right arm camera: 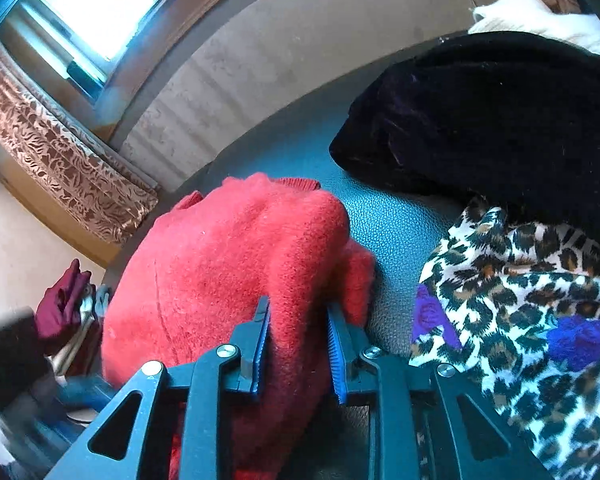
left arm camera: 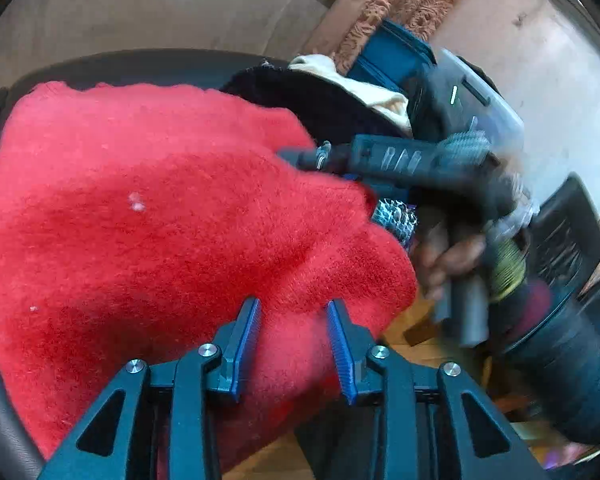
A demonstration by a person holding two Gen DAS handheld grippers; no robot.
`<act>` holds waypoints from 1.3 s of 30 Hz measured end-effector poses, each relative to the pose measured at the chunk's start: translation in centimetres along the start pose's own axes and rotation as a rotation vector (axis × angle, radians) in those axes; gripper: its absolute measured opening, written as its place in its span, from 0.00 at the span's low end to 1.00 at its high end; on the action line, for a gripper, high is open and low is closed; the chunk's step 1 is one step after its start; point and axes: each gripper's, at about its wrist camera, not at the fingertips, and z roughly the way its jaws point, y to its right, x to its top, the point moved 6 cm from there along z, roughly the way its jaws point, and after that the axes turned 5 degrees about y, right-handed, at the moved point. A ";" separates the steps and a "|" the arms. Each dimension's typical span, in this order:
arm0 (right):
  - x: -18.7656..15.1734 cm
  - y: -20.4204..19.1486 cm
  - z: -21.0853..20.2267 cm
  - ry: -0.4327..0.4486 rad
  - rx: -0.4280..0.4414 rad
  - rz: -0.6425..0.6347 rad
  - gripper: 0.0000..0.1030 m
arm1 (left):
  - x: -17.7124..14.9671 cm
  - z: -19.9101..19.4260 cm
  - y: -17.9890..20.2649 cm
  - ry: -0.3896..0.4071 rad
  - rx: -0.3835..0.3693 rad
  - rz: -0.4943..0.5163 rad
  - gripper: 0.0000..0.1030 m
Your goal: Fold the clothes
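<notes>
Red fuzzy sweater bunched thick between the blue pads of both tools, hanging partly off the near edge of a dark leather-look seat. Left gripper clamped onto a fat fold of that knit near its lower hem, jaws pressed into the pile from either side; right gripper likewise pinching a thick wad, the fabric swelling out above the pads. Probably held at two separated spots so as to stretch the piece flat or carry one edge over the other, a fold barely begun judging by the lumpy, unsquared shape. Beside the sweater, apart from it across a strip of bare seat, a black velvety garment and a leopard-print cloth heaped together, a cream item behind them, likely the unfolded pile kept within reach. In the left view, the other tool and the hand gripping it smeared by motion, details unreadable. Sleeves, neckline and overall outline of the sweater hidden under its own bulk and cut by the frame; how much hangs below the seat impossible to tell. Dark red cloth at the left margin small and blurred, identity uncertain. Patterned curtain under a bright window, overexposed.
</notes>
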 end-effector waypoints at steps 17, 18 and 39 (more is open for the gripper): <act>-10.4 -8.1 -2.5 -0.187 0.178 -0.191 0.19 | 5.0 -4.8 -6.2 0.205 0.014 -0.193 0.35; -10.8 -8.5 -2.8 -0.214 0.192 -0.213 0.09 | 4.6 -4.4 -6.3 0.186 0.023 -0.180 0.35; -4.4 -13.0 -8.8 0.009 0.042 -0.305 0.41 | 0.6 -4.1 -7.8 0.266 0.076 -0.392 0.08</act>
